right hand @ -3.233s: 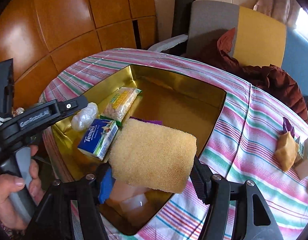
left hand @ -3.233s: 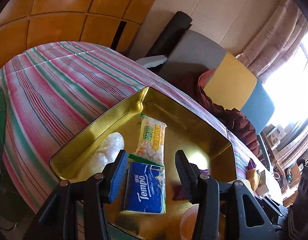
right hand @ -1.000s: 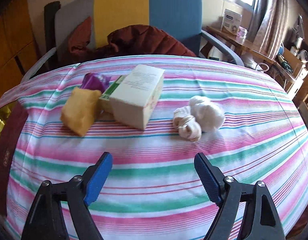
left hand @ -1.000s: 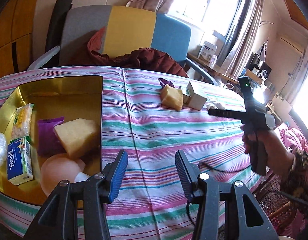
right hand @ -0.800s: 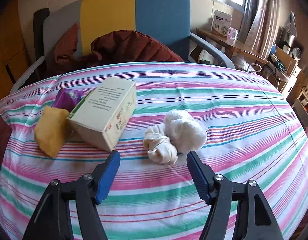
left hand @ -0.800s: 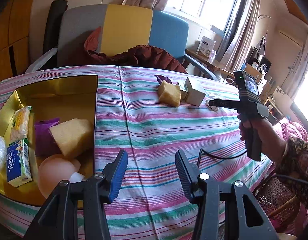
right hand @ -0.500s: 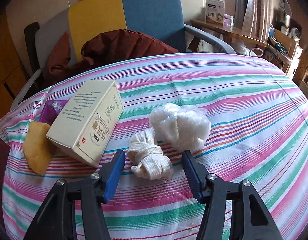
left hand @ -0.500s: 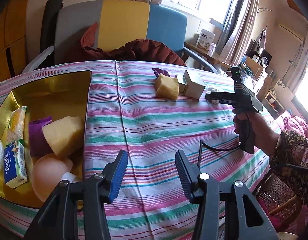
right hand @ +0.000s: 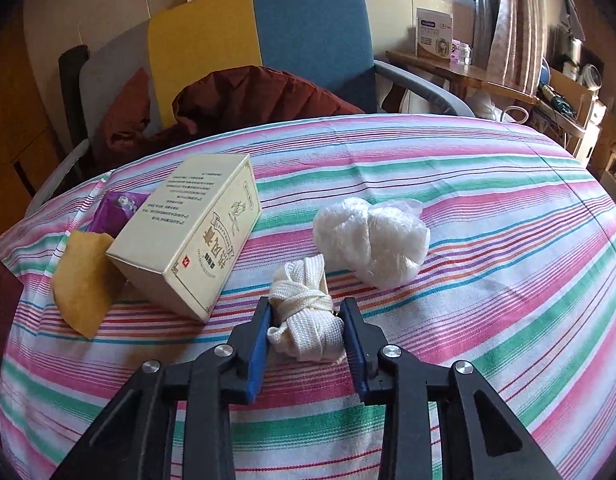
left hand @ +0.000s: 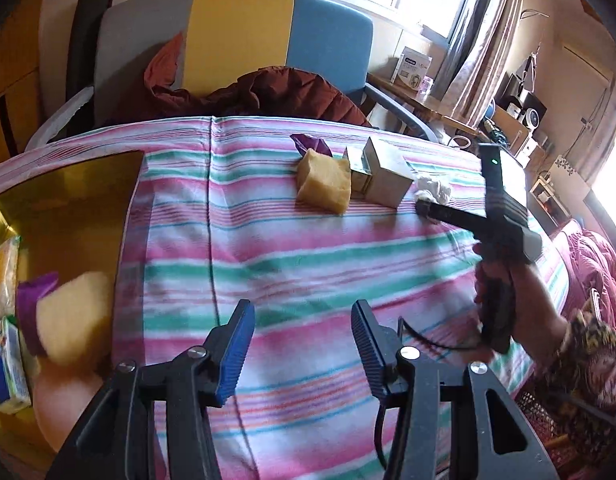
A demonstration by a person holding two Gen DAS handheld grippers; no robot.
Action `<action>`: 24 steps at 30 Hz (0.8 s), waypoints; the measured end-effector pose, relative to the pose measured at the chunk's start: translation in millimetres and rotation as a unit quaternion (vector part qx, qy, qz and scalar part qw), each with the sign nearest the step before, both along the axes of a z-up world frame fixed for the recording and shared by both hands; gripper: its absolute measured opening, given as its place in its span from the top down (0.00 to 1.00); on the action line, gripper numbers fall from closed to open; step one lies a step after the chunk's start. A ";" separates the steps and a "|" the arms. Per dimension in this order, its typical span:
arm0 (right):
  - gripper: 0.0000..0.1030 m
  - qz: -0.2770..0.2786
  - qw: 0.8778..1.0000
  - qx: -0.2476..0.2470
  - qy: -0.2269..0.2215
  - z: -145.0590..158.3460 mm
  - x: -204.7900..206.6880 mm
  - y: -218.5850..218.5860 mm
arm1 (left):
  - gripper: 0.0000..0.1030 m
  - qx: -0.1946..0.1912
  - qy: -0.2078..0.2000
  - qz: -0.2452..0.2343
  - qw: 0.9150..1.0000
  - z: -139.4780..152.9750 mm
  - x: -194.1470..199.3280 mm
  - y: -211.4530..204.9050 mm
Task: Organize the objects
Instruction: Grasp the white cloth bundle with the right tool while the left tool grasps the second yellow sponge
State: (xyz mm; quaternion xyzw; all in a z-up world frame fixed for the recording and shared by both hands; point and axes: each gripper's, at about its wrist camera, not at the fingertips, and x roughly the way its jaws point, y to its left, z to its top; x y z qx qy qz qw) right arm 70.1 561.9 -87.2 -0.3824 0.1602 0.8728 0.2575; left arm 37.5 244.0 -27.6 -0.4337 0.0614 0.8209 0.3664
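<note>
Pinching the cream woven strap bundle (right hand: pixel 306 320) at lower centre of the striped worktop (right hand: pixel 487 280), the right gripper (right hand: pixel 306 322) fingers have just closed on it; soft, light, best held across its wrapped middle. Left gripper (left hand: pixel 302 346) fingers spread, holding nothing.

tablecloth (right hand: pixel 487 280): woven cloth, matt, striped pink, green and white
rope bundle (right hand: pixel 308 324): cream woven cotton webbing — coarse, matt
plastic-wrapped wad (right hand: pixel 371 240): white, under thin crinkled glossy film
carton (right hand: pixel 192 232): cream printed cardboard, smooth, faint sheen
sponge (left hand: pixel 323 180): yellow foam, porous, matt
tray (left hand: pixel 68 200): gold metal — glossy, mirror-like
right gripper (right hand: pixel 306 326): black matt plastic, blue ribbed pads, bright metal screws
jacket (right hand: pixel 244 100): maroon quilted fabric, slight sheen
</note>
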 end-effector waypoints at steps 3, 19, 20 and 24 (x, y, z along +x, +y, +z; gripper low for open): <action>0.67 -0.007 1.000 0.002 0.003 0.2 5.1 -4.0 | 0.40 -0.005 -0.003 0.000 1.000 -2.4 -16.5 23.4; 0.66 -0.015 1.000 0.025 -0.001 -2.5 6.5 -11.2 | 0.31 -0.105 0.027 -0.040 0.993 -37.8 -85.4 160.5; 0.66 -0.015 1.000 0.025 0.000 -2.7 6.8 -11.0 | 0.31 -0.107 0.027 -0.036 0.993 -40.8 -88.4 161.9; 0.66 -0.016 1.000 0.024 0.003 -3.0 7.6 -9.9 | 0.31 -0.095 0.042 -0.009 0.995 -51.0 -96.3 159.5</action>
